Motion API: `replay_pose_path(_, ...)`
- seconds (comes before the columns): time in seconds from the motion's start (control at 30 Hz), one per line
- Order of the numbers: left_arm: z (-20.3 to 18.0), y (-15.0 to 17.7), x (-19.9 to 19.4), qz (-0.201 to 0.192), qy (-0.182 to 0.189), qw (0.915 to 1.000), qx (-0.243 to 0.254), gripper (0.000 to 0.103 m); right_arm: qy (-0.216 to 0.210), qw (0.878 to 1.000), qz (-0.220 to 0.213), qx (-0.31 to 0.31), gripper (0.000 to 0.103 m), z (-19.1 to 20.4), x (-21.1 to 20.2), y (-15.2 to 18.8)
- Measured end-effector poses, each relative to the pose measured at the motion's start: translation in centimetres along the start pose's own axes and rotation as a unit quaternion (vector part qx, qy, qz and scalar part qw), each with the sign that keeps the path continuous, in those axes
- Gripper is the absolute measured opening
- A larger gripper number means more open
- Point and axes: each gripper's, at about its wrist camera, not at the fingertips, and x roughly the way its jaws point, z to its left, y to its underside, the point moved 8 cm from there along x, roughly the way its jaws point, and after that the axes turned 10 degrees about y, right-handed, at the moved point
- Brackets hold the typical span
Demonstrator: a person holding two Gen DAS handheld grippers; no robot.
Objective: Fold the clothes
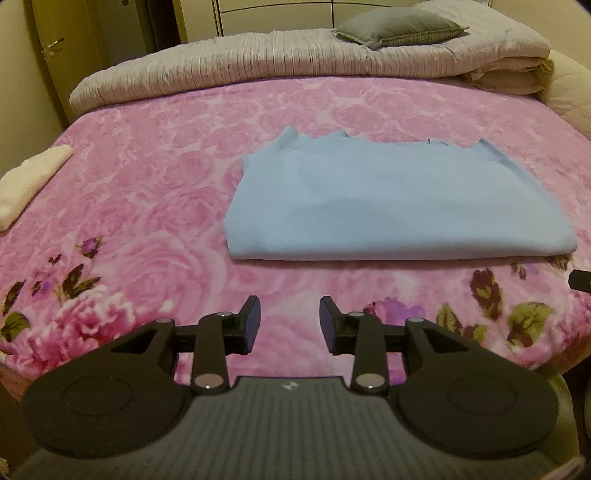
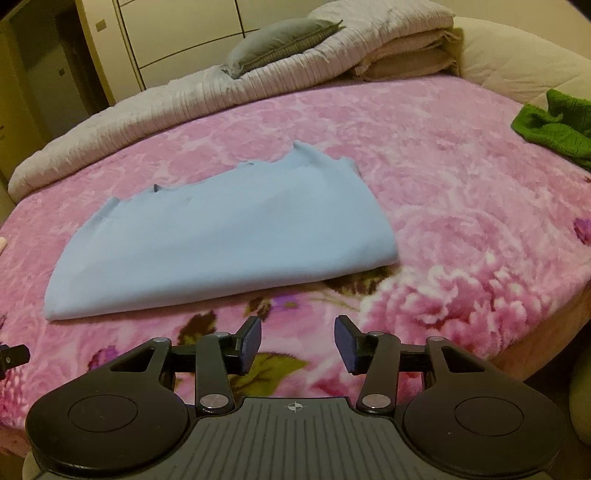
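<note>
We see the light blue cloth (image 1: 399, 201) lying folded flat on the pink floral blanket (image 1: 155, 173) that covers the bed, its smooth folded edge toward us and its uneven, ragged edges toward the far side. In the left wrist view the left hand-held gripper (image 1: 290, 325) hovers over the blanket near the bed's front edge, short of the cloth and apart from it; the cloth sits ahead and to the right of its fingers. Its jaws stand apart with nothing between them. In the right wrist view the right hand-held gripper (image 2: 298, 345) also hangs over the blanket in front of the cloth (image 2: 225, 243), which lies ahead and to the left, not touched; these jaws too are spread wide and hold nothing. At the right edge of the left view a small dark tip of the other tool just shows, and likewise at the left edge of the right view. A cream folded cloth (image 1: 29, 181) rests at the left side of the bed, well apart from the blue one, and a crumpled green garment (image 2: 557, 127) lies at the far right side. Behind, a ribbed pale quilt (image 1: 258, 59) is bunched along the head of the bed with a grey pillow (image 1: 399, 31) on top. As for writing, we can read none: each tool body bears only a small pale mark at its centre, too small to tell more.
</note>
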Motion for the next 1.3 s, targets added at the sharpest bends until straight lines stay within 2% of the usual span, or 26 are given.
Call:
replay_pose_path(0.23, 0.1, 0.1, -0.3, -0.004, 0.003, 1.0, -0.004, 0.034, -0.013, 1.0, -0.002, 0.01, 0.05, 0.1, -0.4, 0.1)
replay_pose_path(0.33, 0.6, 0.2, 0.4, -0.006, 0.044, 0.9983, -0.038, 0.036, -0.036, 0.999, 0.006, 0.04, 0.05, -0.3, 0.3, 0.1)
replay_pose_path(0.37, 0.9, 0.3, 0.7, -0.007, 0.072, 0.9953, -0.064, 0.038, -0.043, 0.998, 0.008, 0.05, 0.05, -0.4, 0.5, 0.1)
replay_pose_path(0.4, 1.6, 0.4, 1.2, -0.011, 0.112, 0.9875, -0.11, 0.039, -0.051, 0.997, 0.011, 0.06, 0.051, -0.6, 0.7, 0.1)
replay_pose_path(0.43, 2.4, 0.6, 1.7, -0.019, 0.148, 0.9762, -0.157, 0.039, -0.066, 0.994, 0.016, 0.08, 0.051, -0.8, 1.0, 0.1)
replay_pose_path(0.47, 3.3, 0.7, 2.2, -0.027, 0.181, 0.9615, -0.205, 0.039, -0.101, 0.986, 0.028, 0.128, 0.051, -1.4, 1.7, 0.1)
replay_pose_path(0.53, 5.4, 0.7, 3.5, -0.043, 0.228, 0.9271, -0.295, 0.04, -0.161, 0.956, 0.059, 0.237, 0.051, -3.0, 3.5, 0.3)
replay_pose_path(0.6, 7.3, 0.6, 5.0, -0.049, 0.225, 0.9071, -0.353, 0.045, -0.179, 0.927, 0.078, 0.319, 0.052, -4.6, 5.4, 0.5)
replay_pose_path(0.67, 8.6, 0.1, 6.7, -0.054, 0.218, 0.896, -0.383, 0.049, -0.172, 0.91, 0.082, 0.368, 0.053, -5.9, 7.2, 0.3)
replay_pose_path(0.73, 9.4, -0.1, 8.7, -0.046, 0.213, 0.8833, -0.415, 0.049, -0.159, 0.903, 0.077, 0.392, 0.053, -6.6, 8.8, -0.2)
replay_pose_path(0.83, 10.4, -0.4, 11.4, -0.049, 0.208, 0.865, -0.454, 0.045, -0.156, 0.885, 0.069, 0.433, 0.053, -6.9, 10.4, -1.1)
replay_pose_path(0.87, 10.5, -0.7, 11.8, -0.056, 0.206, 0.8643, -0.455, 0.042, -0.155, 0.881, 0.063, 0.443, 0.053, -6.9, 10.9, -1.5)
replay_pose_path(0.9, 10.6, -1.0, 12.1, -0.059, 0.203, 0.8683, -0.449, 0.038, -0.153, 0.877, 0.058, 0.452, 0.053, -7.0, 11.3, -1.8)
replay_pose_path(0.93, 10.5, -1.2, 12.3, -0.058, 0.196, 0.8789, -0.431, 0.023, -0.151, 0.876, 0.051, 0.456, 0.053, -7.0, 11.7, -2.2)
replay_pose_path(0.97, 10.4, -1.4, 12.5, -0.057, 0.189, 0.8891, -0.413, 0.016, -0.148, 0.876, 0.046, 0.456, 0.048, -7.0, 12.0, -2.5)
replay_pose_path(1.0, 10.4, -1.5, 12.5, -0.058, 0.185, 0.8971, -0.397, 0.015, -0.145, 0.877, 0.042, 0.456, 0.025, -7.0, 12.2, -2.7)
replay_pose_path(1.03, 10.3, -1.6, 12.4, -0.06, 0.185, 0.9021, -0.385, 0.013, -0.142, 0.879, 0.042, 0.454, 0.012, -7.0, 12.3, -2.8)
replay_pose_path(1.1, 10.1, -1.4, 11.8, -0.067, 0.184, 0.9095, -0.367, 0.01, -0.139, 0.882, 0.04, 0.449, 0.01, -7.1, 12.4, -2.8)
replay_pose_path(1.2, 9.7, -1.3, 10.2, -0.079, 0.182, 0.9186, -0.342, 0.009, -0.149, 0.896, 0.021, 0.418, 0.007, -7.1, 10.9, -2.8)
replay_pose_path(1.3, 8.9, -1.1, 7.9, -0.089, 0.182, 0.9259, -0.319, 0.008, -0.159, 0.905, 0.017, 0.395, 0.007, -7.2, 8.9, -2.5)
